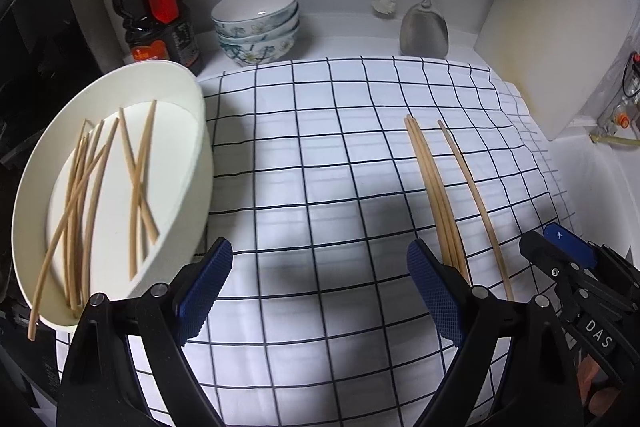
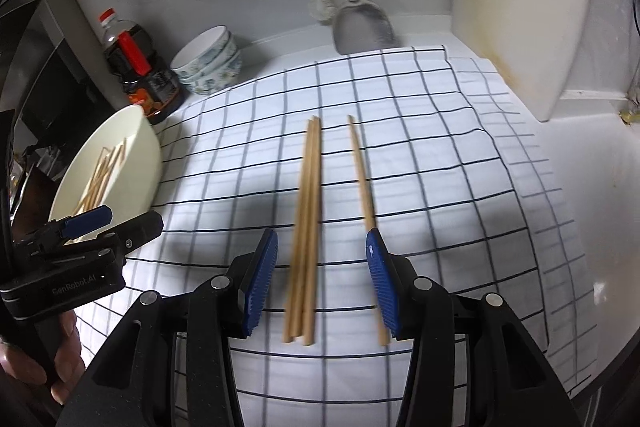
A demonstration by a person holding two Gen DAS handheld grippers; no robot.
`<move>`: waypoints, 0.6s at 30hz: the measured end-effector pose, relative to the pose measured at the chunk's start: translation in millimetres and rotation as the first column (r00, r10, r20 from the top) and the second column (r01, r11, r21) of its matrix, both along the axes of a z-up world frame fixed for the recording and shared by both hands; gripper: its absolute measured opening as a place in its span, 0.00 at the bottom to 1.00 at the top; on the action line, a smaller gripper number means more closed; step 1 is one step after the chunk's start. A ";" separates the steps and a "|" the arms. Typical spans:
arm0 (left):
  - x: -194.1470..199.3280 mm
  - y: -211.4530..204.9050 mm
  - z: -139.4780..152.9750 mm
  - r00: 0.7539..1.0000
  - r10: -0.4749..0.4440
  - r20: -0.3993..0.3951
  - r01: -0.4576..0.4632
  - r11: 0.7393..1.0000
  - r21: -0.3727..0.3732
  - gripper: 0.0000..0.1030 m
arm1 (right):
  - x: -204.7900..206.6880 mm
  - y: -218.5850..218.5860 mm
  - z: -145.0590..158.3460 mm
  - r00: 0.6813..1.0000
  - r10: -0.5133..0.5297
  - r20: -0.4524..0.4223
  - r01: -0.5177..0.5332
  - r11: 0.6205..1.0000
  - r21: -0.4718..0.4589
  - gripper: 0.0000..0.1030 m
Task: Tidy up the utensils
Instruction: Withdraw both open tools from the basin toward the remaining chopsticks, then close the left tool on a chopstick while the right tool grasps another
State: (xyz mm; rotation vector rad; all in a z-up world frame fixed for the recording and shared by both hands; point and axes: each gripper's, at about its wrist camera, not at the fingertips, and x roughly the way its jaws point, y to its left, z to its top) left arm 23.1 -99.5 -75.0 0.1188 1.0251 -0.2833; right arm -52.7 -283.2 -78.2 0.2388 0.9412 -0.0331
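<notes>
Already three chopsticks point(image 2: 306, 227) lie together on the checked cloth point(image 2: 440, 187) with a single chopstick point(image 2: 362, 171) just beside, probably sorted there; the rest wait crossed in the plate point(image 1: 32, 195). The left gripper point(image 1: 320, 291) has its jaws wide and empty, and the right gripper point(image 2: 322, 283) has its jaws half apart around the three, not pressing them.

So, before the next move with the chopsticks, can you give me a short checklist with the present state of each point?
1. Left gripper open and empty: ok.
2. Right gripper open, nothing pressed between its pads: ok.
3. Group of three chopsticks lies together on the checked cloth, between the right gripper's fingers: ok.
4. Single chopstick is joined to that group: not ok, it lies apart, partly hidden by the right finger.
5. Loose chopsticks in the white dish are lined up: not ok, they cross each other.
6. Whether the fingertips touch the cloth: cannot tell.
</notes>
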 end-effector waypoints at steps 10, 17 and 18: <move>4.8 -26.0 -22.8 0.999 -0.040 -0.017 0.040 0.999 0.020 0.85 | 4.8 -25.3 -23.0 1.000 -0.025 -0.008 0.025 0.999 -0.031 0.44; 8.1 -39.4 -38.9 0.999 -0.047 -0.022 0.048 0.998 0.035 0.85 | 8.4 -38.6 -39.2 0.999 -0.047 -0.018 0.047 0.998 -0.044 0.46; 8.3 -40.4 -40.5 0.999 -0.046 -0.021 0.046 0.998 0.035 0.85 | 8.9 -40.9 -42.4 0.998 -0.052 -0.021 0.051 0.998 -0.045 0.46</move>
